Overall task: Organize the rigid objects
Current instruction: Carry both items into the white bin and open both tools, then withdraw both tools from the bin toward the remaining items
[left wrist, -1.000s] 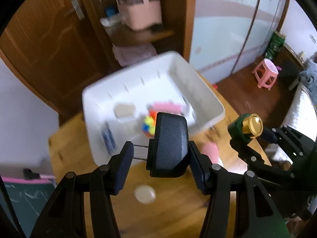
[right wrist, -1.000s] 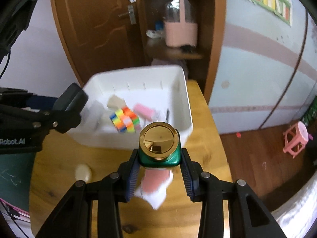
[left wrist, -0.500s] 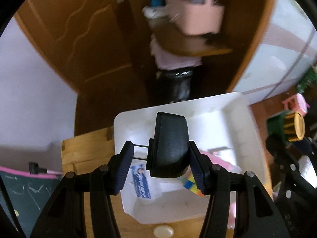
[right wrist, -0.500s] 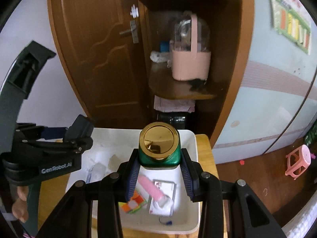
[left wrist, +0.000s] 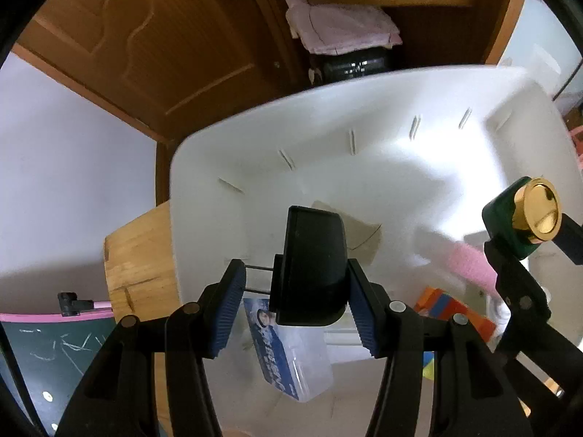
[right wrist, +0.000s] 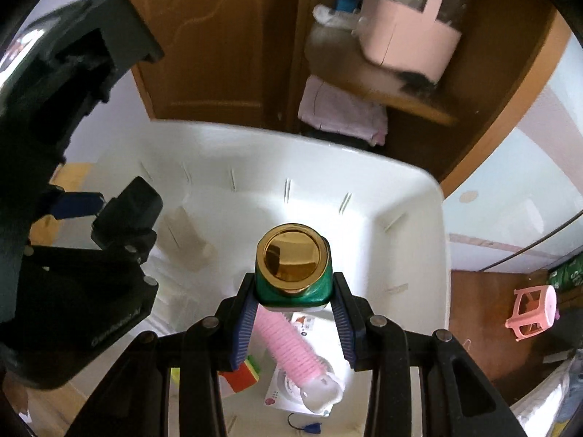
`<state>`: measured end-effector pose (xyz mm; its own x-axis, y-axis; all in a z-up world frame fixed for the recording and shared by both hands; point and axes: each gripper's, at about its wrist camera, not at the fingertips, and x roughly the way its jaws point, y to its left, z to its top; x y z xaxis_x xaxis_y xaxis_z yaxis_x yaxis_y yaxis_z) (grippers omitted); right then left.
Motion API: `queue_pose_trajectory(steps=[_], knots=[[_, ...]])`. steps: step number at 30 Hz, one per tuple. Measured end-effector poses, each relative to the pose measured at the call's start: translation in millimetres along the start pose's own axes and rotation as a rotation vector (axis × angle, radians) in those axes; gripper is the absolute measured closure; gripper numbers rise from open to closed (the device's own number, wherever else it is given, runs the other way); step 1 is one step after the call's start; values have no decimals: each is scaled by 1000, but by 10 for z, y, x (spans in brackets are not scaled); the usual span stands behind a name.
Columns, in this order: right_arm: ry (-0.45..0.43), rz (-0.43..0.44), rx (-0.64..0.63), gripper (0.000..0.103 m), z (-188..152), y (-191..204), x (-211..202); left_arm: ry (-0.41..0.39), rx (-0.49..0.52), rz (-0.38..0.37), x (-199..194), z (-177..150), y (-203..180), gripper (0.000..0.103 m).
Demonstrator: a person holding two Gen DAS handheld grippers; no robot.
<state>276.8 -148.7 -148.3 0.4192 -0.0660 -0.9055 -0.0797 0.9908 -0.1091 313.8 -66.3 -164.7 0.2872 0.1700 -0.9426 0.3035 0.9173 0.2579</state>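
My left gripper (left wrist: 295, 306) is shut on a black block (left wrist: 309, 269) with two thin metal pins; one pad rests on the pin ends, the other on the block's side. It hangs over the left part of a white bin (left wrist: 364, 145). My right gripper (right wrist: 293, 324) is shut on a green bottle with a gold cap (right wrist: 293, 273) above the bin's (right wrist: 419, 218) right part. Below lie a pink ribbed tube (right wrist: 291, 346), a coloured cube (right wrist: 244, 375), a tan card piece (left wrist: 364, 240) and a clear box with a blue label (left wrist: 288, 357).
The bin stands on a wooden table (left wrist: 138, 255) whose far left corner shows. Behind it are a brown door and a shelf with folded pink cloth (left wrist: 339, 29) and a pink basket (right wrist: 408, 43). A pink stool (right wrist: 533, 309) stands on the floor at right.
Both grippers have travelled forward and down from in front of the bin to above its inside, tipping steeper. The bin now fills both views. Each grip is unchanged.
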Motion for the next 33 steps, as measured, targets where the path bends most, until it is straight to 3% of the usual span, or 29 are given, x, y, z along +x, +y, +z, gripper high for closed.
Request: queue_pose_trajectory(steps=[5, 10, 12, 15, 18, 25, 33], knots=[[76, 3, 6, 63, -38, -13, 235, 22, 22, 6, 99, -10, -32, 44], [105, 73, 68, 63, -69, -135, 331, 31, 22, -3, 115, -12, -55, 44], [116, 67, 86, 56, -87, -159, 335, 39, 19, -12, 122, -18, -67, 44], [92, 69, 95, 39, -140, -185, 268, 48, 12, -33, 129, -18, -68, 43], [74, 80, 102, 39, -215, -222, 182, 61, -10, -97, 87, -28, -66, 41], [24, 105, 132, 39, -368, -303, -85, 50, -31, -140, -99, -79, -67, 29], [-77, 127, 153, 39, -570, -399, -631, -2, -86, -182, -441, -277, 2, 28]])
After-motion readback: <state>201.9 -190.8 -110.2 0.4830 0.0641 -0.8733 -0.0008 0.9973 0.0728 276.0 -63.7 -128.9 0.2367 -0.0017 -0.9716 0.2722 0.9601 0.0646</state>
